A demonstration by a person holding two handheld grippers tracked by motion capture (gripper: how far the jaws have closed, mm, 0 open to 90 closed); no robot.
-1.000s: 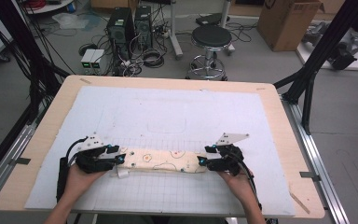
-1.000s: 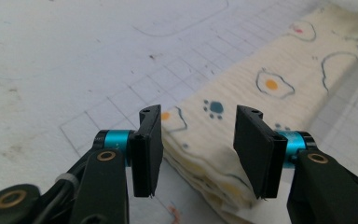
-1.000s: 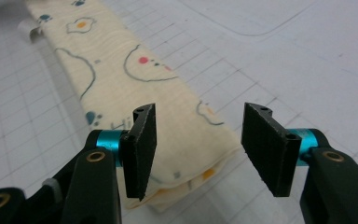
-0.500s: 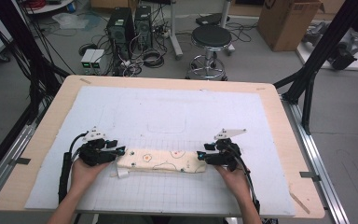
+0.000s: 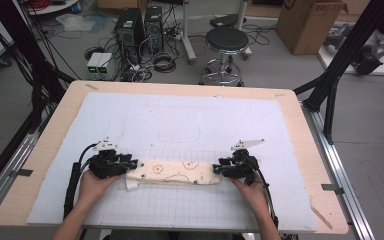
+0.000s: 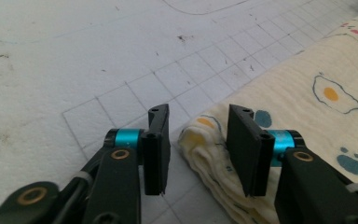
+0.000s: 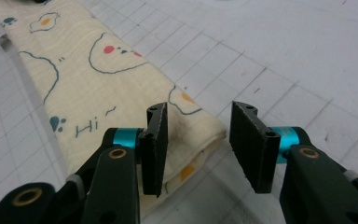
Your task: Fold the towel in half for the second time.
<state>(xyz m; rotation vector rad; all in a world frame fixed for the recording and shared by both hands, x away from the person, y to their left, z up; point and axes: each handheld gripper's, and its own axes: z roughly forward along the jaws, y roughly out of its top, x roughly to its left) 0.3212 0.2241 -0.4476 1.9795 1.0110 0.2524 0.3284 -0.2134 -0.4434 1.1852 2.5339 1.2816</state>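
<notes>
A folded cream cloth [image 5: 180, 172] printed with fried eggs lies as a long strip across the near part of the white grid mat [image 5: 190, 125]. My left gripper [image 5: 130, 167] sits at the cloth's left end and my right gripper [image 5: 220, 170] at its right end. In the left gripper view, the cloth's [image 6: 307, 93] folded corner lies between the jaws of my left gripper [image 6: 198, 140], with a gap on one side. In the right gripper view, the cloth's [image 7: 88, 70] end corner lies between the jaws of my right gripper [image 7: 198, 140], also with a gap. Both pairs of jaws have just been closing and still stand open.
The mat covers a wooden table [image 5: 310, 150] with black frame posts [image 5: 340, 65] at the right and left. On the floor beyond stand a stool [image 5: 225, 42], computer towers [image 5: 140, 25] with cables, and a cardboard box [image 5: 305, 20]. A small white tag [image 5: 130, 186] sticks out near the cloth's left end.
Both grippers have edged slightly away from me and stay at the cloth's two ends. The cloth lies where it was.
</notes>
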